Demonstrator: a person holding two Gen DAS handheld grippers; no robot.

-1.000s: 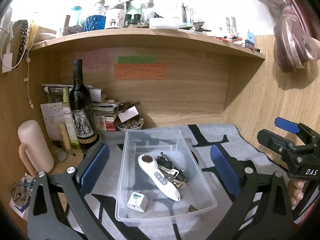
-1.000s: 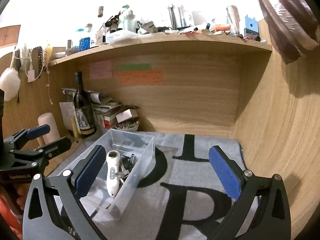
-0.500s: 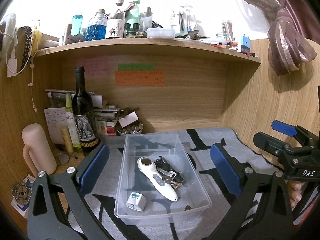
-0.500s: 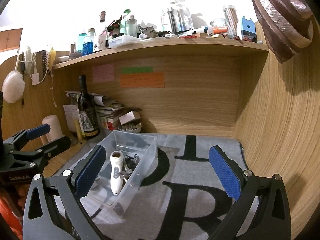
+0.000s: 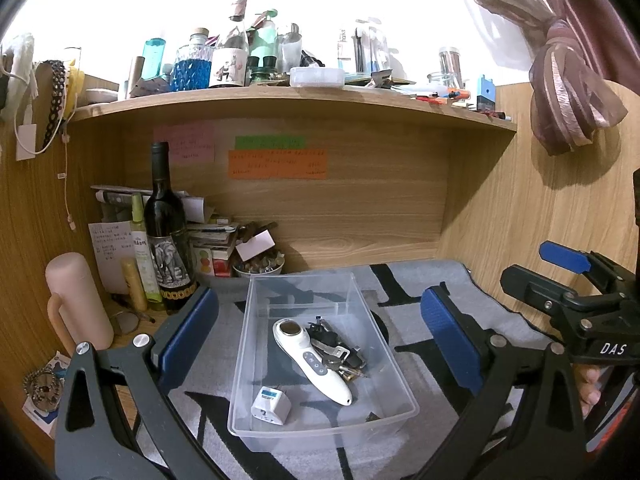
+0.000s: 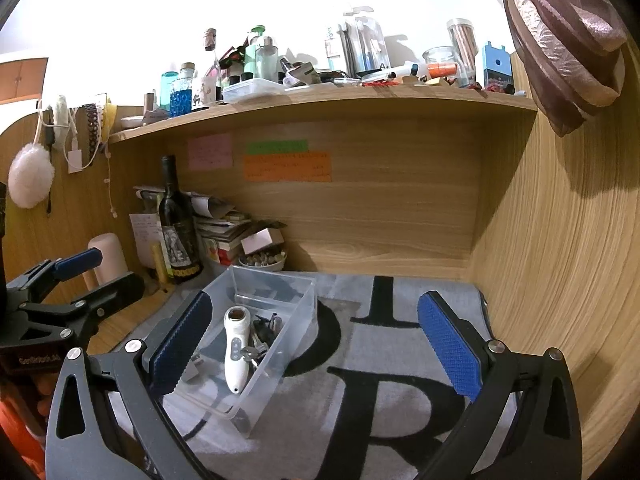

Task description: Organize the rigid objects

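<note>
Your left gripper (image 5: 320,344) and right gripper (image 6: 316,344) hold nothing, fingers wide; the bin (image 5: 400,376) between the left fingers already holds everything loose.

Home desk nook indicated. Wooden alcove (image 5: 360,208) topped by shelf (image 5: 280,98) crowded with bottles (image 5: 192,66) and jars. Sticky notes (image 5: 278,163) stuck on back panel. Wine bottle (image 5: 166,232), stacked papers (image 5: 208,236), bowl (image 5: 259,268) kept in corner. Lettered mat (image 6: 400,360) laid on desk. Curtain (image 5: 560,92) tied at right.
</note>
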